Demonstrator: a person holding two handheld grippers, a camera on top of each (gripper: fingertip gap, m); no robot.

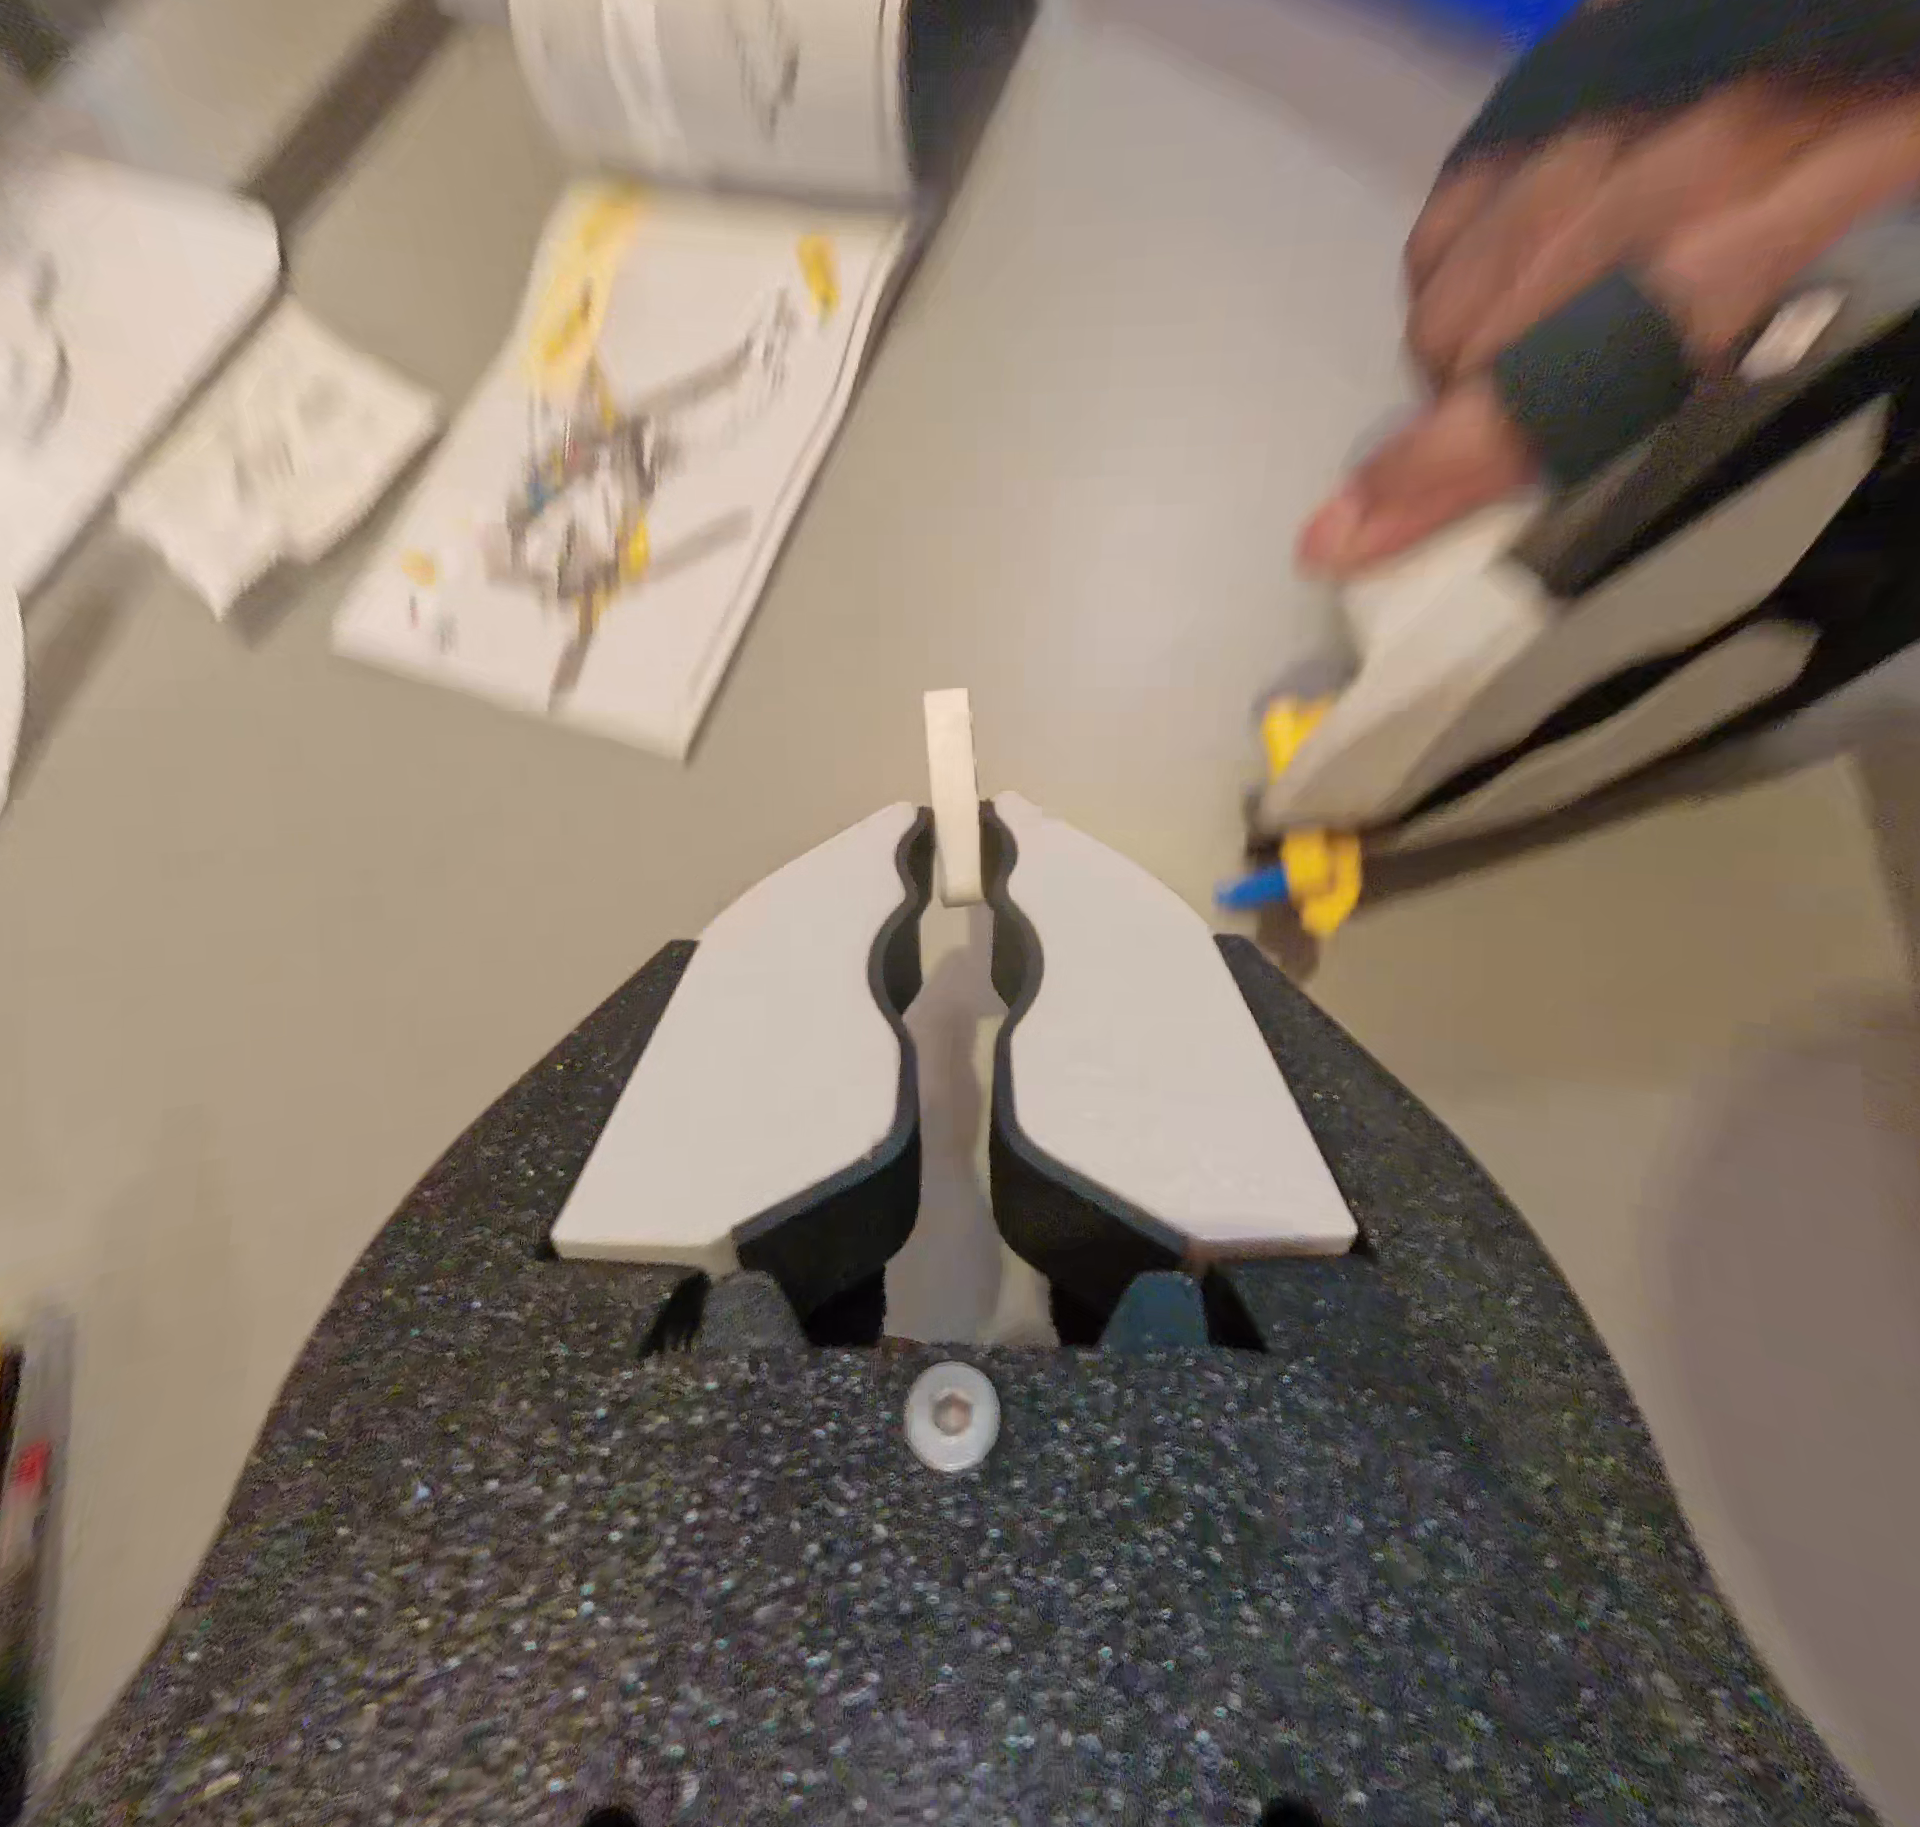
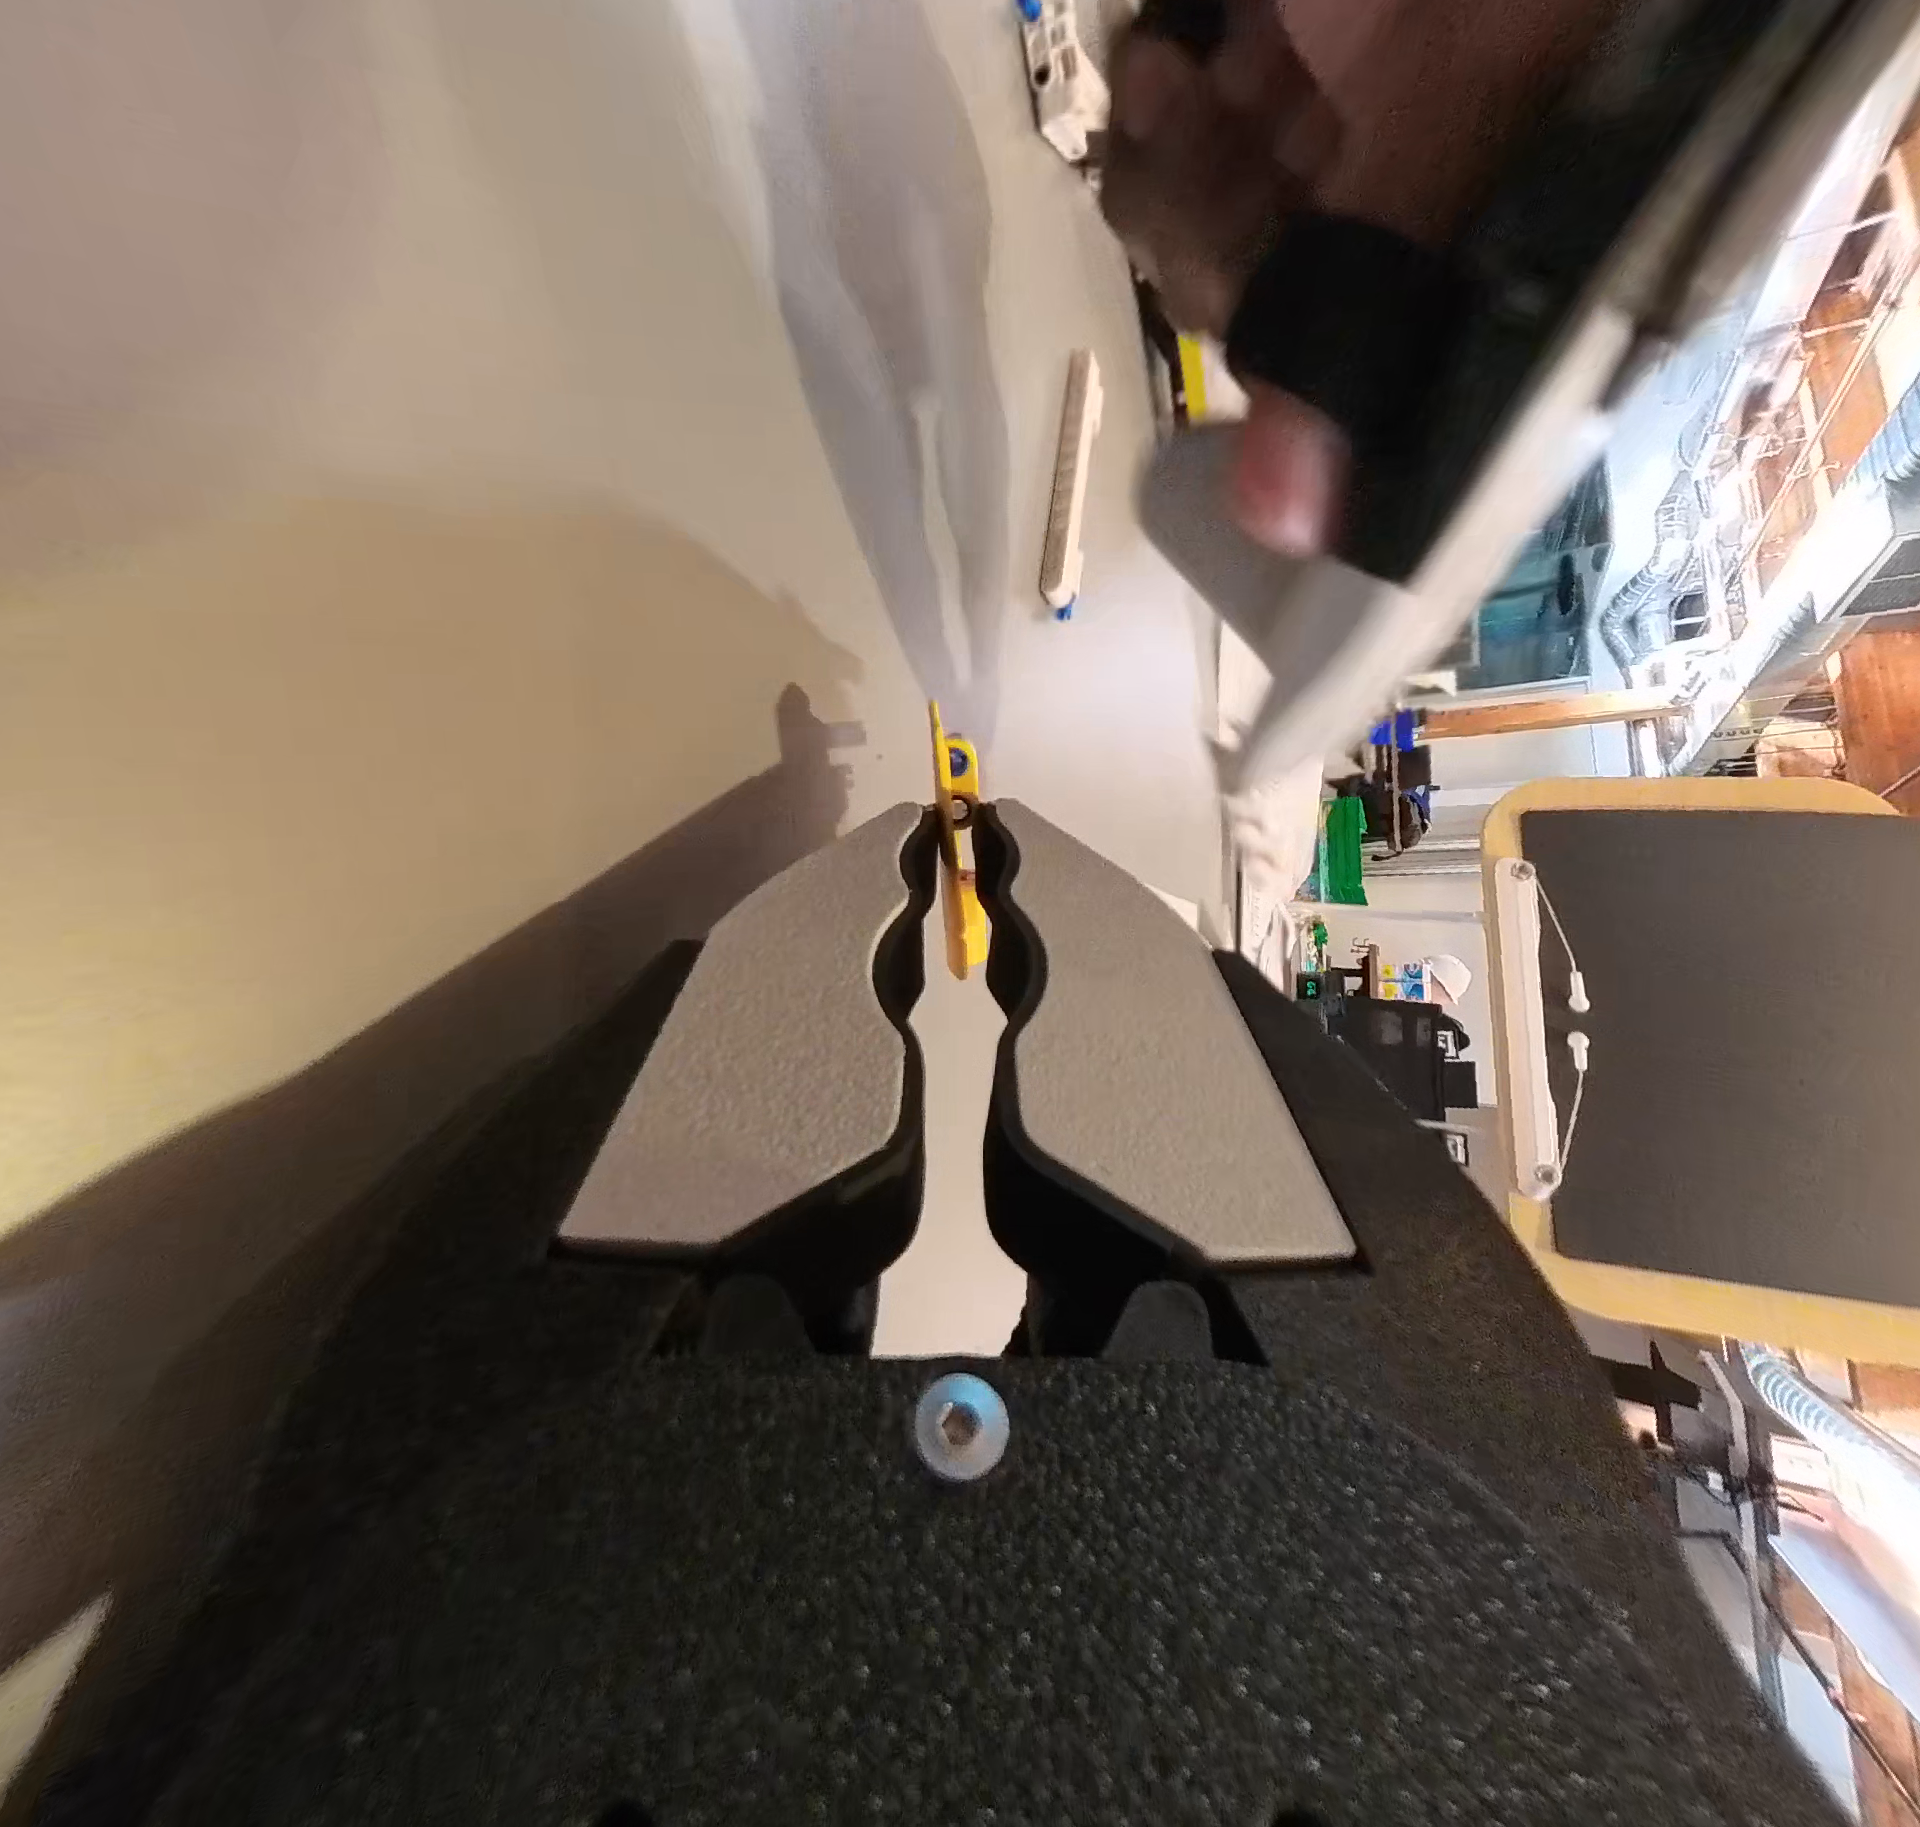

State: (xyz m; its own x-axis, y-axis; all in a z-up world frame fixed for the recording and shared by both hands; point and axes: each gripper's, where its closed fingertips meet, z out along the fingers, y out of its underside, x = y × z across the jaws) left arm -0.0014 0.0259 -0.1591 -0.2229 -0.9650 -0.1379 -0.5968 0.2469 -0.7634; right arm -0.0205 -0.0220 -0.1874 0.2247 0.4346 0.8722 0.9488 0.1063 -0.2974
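Cream plastic, flat and narrow, a small beam piece (image 1: 954,801) stands on edge between the tips of the left tongs (image 1: 957,819). Both pale grey fingers (image 1: 790,1029) with wavy black inner pads press on its lower half; the upper half sticks out ahead of the tips. Left of it on the tan bench (image 1: 260,946) lie blurred white leaflets and an open instruction booklet (image 1: 644,447) with yellow diagrams. To the right, the same view catches a hand (image 1: 1558,323) on the other tool, with a yellow and blue cluster at its tips.

Right wrist view, rolled sideways: the right tongs (image 2: 958,821) pinch a thin yellow part (image 2: 961,884) edge-on, pads against both faces, a blue pin on its far end. Only this view shows a long tan beam (image 2: 1070,473) with a blue pin lying farther off, a white assembled piece (image 2: 1060,63) beyond it, the left hand (image 2: 1299,167) blurred above, and a black-seated chair (image 2: 1704,1071) at far right.
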